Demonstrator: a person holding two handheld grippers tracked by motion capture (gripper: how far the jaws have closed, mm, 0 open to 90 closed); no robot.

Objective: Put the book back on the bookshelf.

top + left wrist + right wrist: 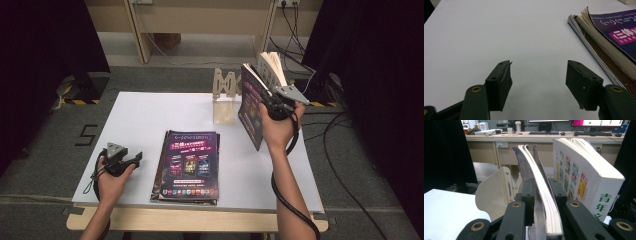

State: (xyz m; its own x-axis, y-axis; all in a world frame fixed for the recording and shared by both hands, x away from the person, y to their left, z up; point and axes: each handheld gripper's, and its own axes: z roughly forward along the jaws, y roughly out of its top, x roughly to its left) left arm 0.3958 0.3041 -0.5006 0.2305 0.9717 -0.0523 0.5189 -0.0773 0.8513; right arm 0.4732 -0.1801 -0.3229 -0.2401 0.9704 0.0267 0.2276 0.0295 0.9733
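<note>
Right hand-held gripper (270, 101) is clamping a thin purple-covered magazine (251, 105), jaws pressing on both sides of it near the spine edge; magazine is standing upright, lifted above the right rear of the white surface (140, 125). In the right gripper view the thick white-covered book (584, 177) is standing just beside the magazine (541, 195), and the pale wooden book stand (496, 192) is sitting on the other side. Left hand-held gripper (131, 160) is resting low at the front left of the surface, jaws standing wide apart, nothing between them. A stack of purple-covered magazines (187, 165) is lying flat near it, mid-front of the surface.
</note>
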